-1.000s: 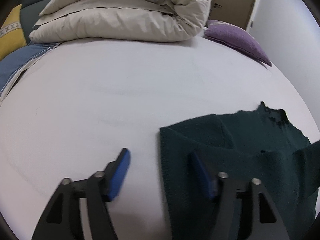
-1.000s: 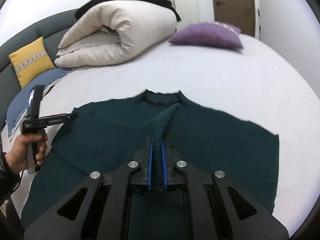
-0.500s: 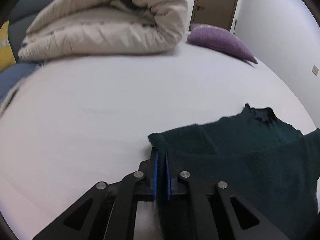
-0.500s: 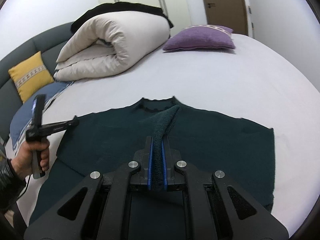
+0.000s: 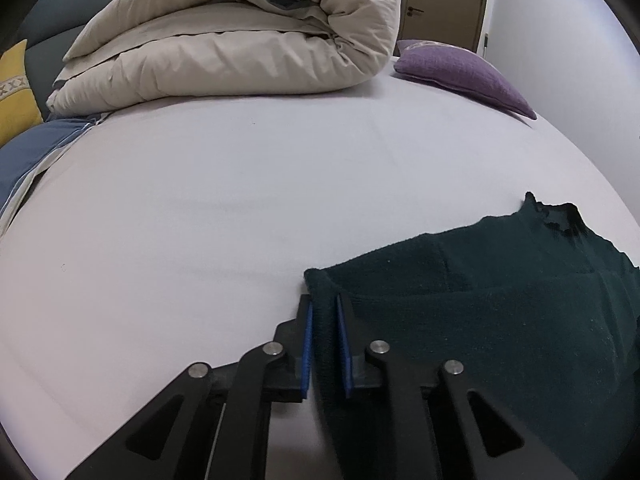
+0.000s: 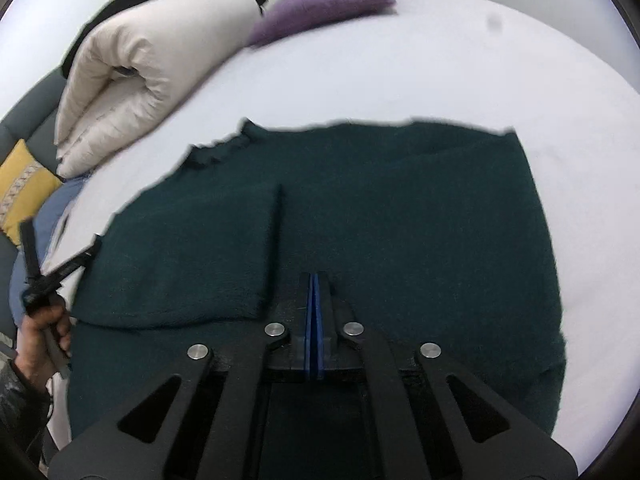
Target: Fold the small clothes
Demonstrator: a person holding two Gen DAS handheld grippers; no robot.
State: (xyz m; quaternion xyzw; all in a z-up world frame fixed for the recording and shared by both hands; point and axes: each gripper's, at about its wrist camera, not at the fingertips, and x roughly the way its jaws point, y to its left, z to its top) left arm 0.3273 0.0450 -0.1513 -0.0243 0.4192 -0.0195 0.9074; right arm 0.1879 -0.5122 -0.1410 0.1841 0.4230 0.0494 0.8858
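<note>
A dark green knit sweater (image 6: 400, 220) lies on the white bed, one sleeve folded flat across its left half (image 6: 192, 256). In the left wrist view the sweater (image 5: 500, 300) fills the lower right. My left gripper (image 5: 322, 312) is shut on the sweater's left edge, with a fold of fabric between the blue pads. My right gripper (image 6: 313, 280) is shut with its pads pressed together and nothing between them, just above the middle of the sweater. The left gripper (image 6: 56, 268) also shows in the right wrist view at the sweater's left edge, held by a hand.
A rolled beige duvet (image 5: 240, 40) and a purple cushion (image 5: 460, 72) lie at the far side of the bed (image 5: 200, 200). A yellow cushion (image 6: 20, 196) and blue fabric (image 5: 24, 160) sit at the left by a grey headboard.
My left gripper closed on the sweater's left edge and keeps holding it. My right gripper has let go of the sleeve, which now lies flat, and its view has swung right.
</note>
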